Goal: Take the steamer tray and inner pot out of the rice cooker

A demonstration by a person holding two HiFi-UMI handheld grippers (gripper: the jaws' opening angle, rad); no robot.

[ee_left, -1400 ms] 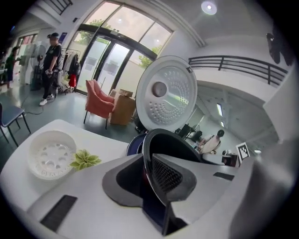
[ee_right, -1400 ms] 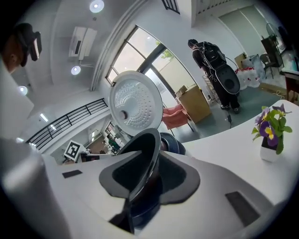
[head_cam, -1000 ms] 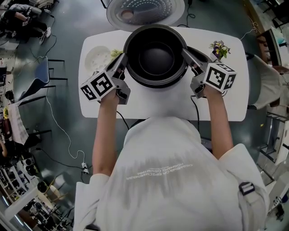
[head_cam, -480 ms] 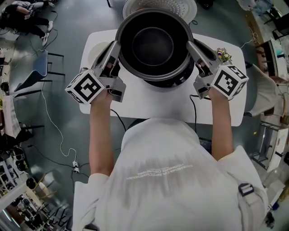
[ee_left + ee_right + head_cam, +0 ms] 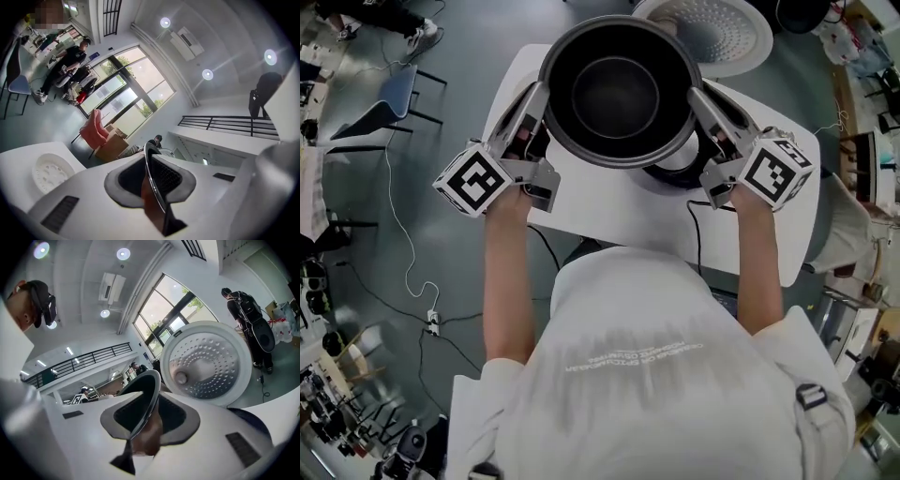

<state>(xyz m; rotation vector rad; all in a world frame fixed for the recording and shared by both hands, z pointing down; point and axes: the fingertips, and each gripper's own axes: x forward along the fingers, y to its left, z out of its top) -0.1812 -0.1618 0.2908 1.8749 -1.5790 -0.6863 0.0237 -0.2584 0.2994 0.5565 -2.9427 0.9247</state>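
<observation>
Starting at the left gripper (image 5: 539, 94), its jaws are found clenched on the left side of the inner pot's (image 5: 619, 89) rim, the thin metal edge being seen pinched between the two pads in the left gripper view. The right gripper (image 5: 698, 94) is found closed in the same manner on the opposite side of the rim, which is confirmed in the right gripper view, where the edge runs between its pads. Both grippers are held roughly level, with their marker cubes (image 5: 473, 178) turned towards the person. The dark, empty pot is carried between them above the white table (image 5: 609, 202), upright and out of the rice cooker (image 5: 680, 169), part of whose body is seen on the table under the pot's right-hand edge. The cooker's lid (image 5: 712, 33) is stood open beyond the pot, its white perforated inner face being shown. A black cable (image 5: 694, 230) is run from the cooker over the near edge of the table. The white steamer tray (image 5: 49, 173) is noted lying flat on the table to the left, apart from the cooker.
</observation>
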